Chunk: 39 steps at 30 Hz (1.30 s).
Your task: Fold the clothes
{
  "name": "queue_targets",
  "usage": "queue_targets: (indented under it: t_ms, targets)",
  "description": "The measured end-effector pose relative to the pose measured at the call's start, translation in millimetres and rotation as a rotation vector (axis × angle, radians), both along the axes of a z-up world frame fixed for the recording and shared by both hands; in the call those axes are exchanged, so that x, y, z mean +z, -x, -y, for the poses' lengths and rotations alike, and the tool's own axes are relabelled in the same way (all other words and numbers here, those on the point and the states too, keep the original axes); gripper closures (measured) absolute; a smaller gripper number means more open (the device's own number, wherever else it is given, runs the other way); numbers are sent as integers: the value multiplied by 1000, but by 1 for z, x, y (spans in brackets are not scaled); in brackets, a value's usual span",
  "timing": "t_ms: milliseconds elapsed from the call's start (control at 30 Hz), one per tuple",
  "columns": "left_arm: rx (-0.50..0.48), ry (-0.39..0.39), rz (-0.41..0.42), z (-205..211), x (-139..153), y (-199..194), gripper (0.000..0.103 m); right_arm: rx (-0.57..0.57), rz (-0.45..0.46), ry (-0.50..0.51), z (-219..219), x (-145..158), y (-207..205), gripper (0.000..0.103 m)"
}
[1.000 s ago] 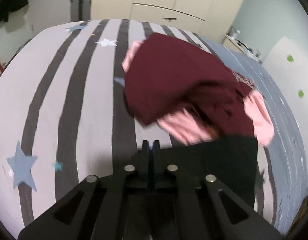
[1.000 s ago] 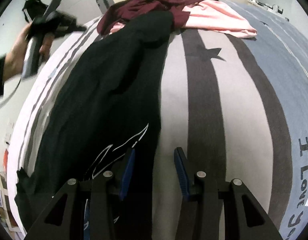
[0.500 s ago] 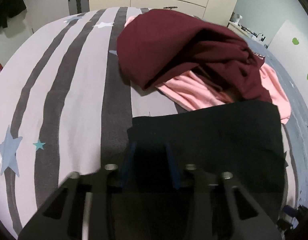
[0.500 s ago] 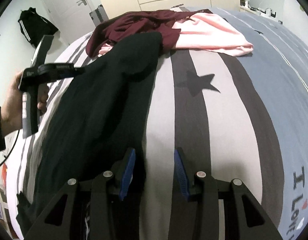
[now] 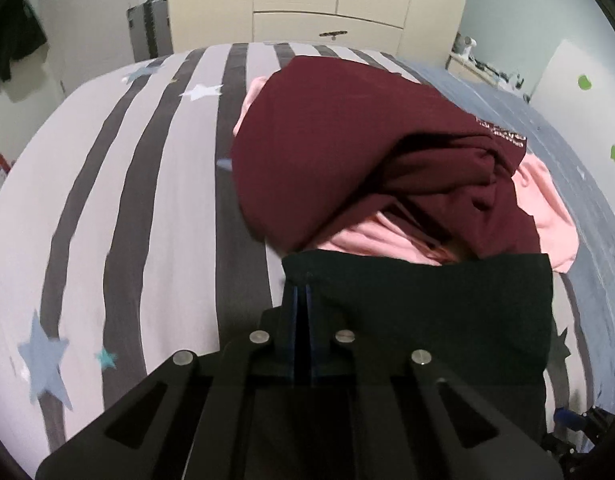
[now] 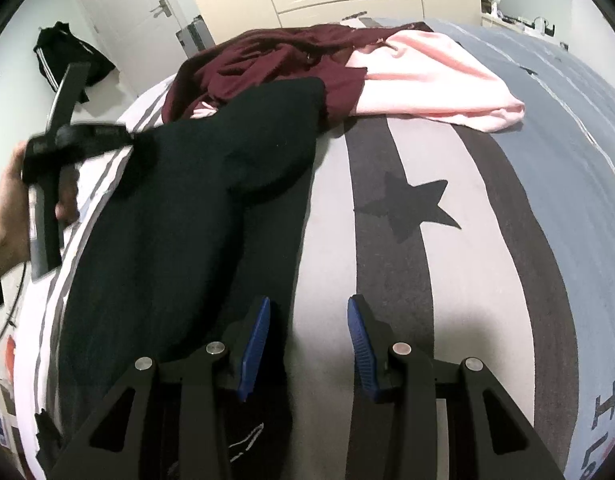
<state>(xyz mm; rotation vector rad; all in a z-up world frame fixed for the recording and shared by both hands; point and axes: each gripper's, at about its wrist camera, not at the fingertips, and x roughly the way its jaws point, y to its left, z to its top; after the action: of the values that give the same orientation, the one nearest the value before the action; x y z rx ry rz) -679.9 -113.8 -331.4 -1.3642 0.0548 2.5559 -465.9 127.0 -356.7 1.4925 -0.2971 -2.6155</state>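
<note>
A black garment (image 6: 179,216) lies lengthwise along the striped bed, its far end folded over. My left gripper (image 5: 302,292) is shut on the near corner of that black garment (image 5: 427,312). The same gripper (image 6: 127,138) shows at the left of the right wrist view, held by a hand (image 6: 7,208) at the cloth's edge. My right gripper (image 6: 308,312) stands open low over the bed beside the garment's right edge, with nothing between its blue fingers (image 6: 257,332). A maroon garment (image 5: 347,152) and a pink one (image 5: 543,196) are heaped beyond.
The bed cover (image 6: 407,240) has grey and dark stripes with stars. Cream wardrobes (image 5: 335,0) and a door (image 6: 147,12) stand past the bed's far end. A dark jacket (image 6: 63,56) hangs on the wall at left. A shelf with small items (image 5: 479,64) is at the far right.
My left gripper, open over the black cloth half a second ago, has shut on its corner. The black garment's far end has shifted. My right gripper stays open.
</note>
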Motion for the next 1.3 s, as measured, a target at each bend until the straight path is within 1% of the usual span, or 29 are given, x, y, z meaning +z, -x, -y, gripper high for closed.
queue_targets:
  t_ms: [67, 167, 267, 367, 400, 500, 533, 567, 600, 667, 700, 767, 833, 967, 1000, 1067, 1133, 1200, 1233, 1300]
  targets:
    - [-14, 32, 8, -4, -4, 5, 100, 1, 7, 0, 0, -2, 0, 66]
    - [-9, 79, 40, -3, -23, 7, 100, 7, 11, -12, 1, -4, 0, 66]
    - [18, 68, 61, 3, -31, 10, 100, 21, 10, -32, 2, -6, 0, 66]
    - [1, 73, 64, 2, -32, 9, 100, 26, 4, -39, 1, -6, -1, 66]
    - [1, 63, 58, 3, -29, 7, 100, 23, 4, -36, 1, -6, -1, 66]
    - [49, -23, 41, 16, -14, 0, 97, -2, 3, -16, -3, -3, -1, 66]
    - [60, -55, 33, 21, -7, -6, 94, -12, 0, -7, -5, -1, 0, 66]
    - [74, -63, 19, 27, -3, -12, 88, -22, -6, 4, -7, 1, 1, 66]
    - [87, -72, 5, 32, 1, -19, 84, -26, -11, 9, -8, 3, 5, 66]
    - [113, -87, -17, 43, 9, -32, 69, -30, -22, 14, -11, 6, 15, 66]
    - [122, -92, -13, 50, 10, -37, 67, -29, -27, 17, -11, 8, 22, 66]
    - [138, -105, -16, 59, 8, -57, 61, -17, -43, 23, -9, 10, 43, 66]
    - [120, -111, 5, 53, 3, -71, 60, -8, -54, 16, -5, 13, 66, 66]
    - [70, -103, 51, 50, -15, -81, 60, -19, -44, 55, -5, 13, 115, 66]
    - [73, -118, 59, 48, -18, -84, 60, -25, -39, 69, -6, 13, 126, 66]
    - [89, -134, 71, 41, -24, -90, 60, -22, -17, 59, -3, 8, 146, 66]
    - [85, -108, 75, 36, -29, -86, 60, -9, 19, 56, 0, -1, 160, 67]
    - [79, -73, 77, 32, -34, -84, 60, -2, 37, 62, 2, -4, 168, 82]
    - [76, -69, 77, 32, -35, -84, 60, 3, 40, 57, 3, -3, 171, 92]
    - [73, -67, 75, 32, -35, -84, 60, 17, 29, 39, 5, 5, 172, 95]
